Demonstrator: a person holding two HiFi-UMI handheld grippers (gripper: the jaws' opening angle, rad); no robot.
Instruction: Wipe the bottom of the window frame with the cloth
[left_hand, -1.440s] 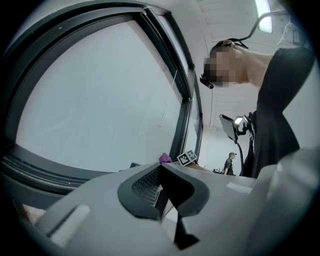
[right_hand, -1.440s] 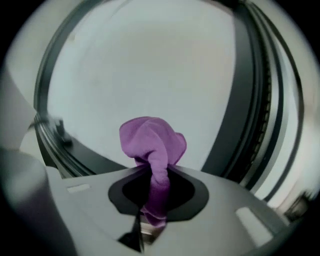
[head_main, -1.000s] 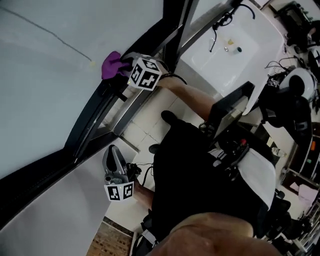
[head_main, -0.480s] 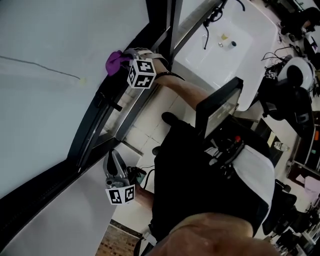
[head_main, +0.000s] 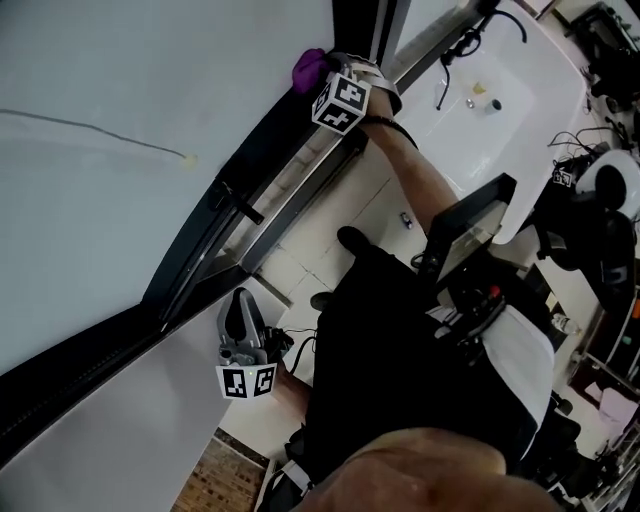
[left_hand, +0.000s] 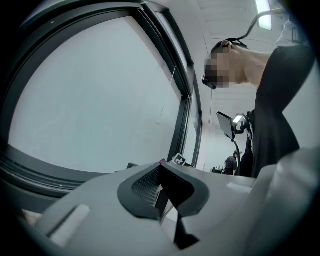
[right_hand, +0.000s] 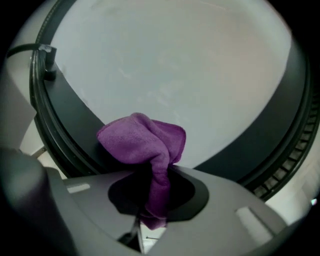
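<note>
My right gripper (head_main: 322, 76) is shut on a purple cloth (head_main: 307, 67) and holds it against the bottom rail of the dark window frame (head_main: 250, 165), far along it near the upright post. In the right gripper view the cloth (right_hand: 142, 142) bunches out of the shut jaws (right_hand: 150, 175) and rests on the black frame (right_hand: 70, 120) below the pale glass. My left gripper (head_main: 237, 303) hangs low beside my leg, away from the frame. Its jaws (left_hand: 161, 172) meet with nothing between them.
A black window handle (head_main: 232, 200) sticks out of the frame between the two grippers. A white table (head_main: 520, 70) with small items stands at the top right, with a dark monitor (head_main: 470, 225) nearer me. My shoes (head_main: 350, 240) are on the tiled floor.
The right gripper has slid the purple cloth along the bottom rail towards the upright post, up and to the right in the head view. The left gripper has stayed where it was.
</note>
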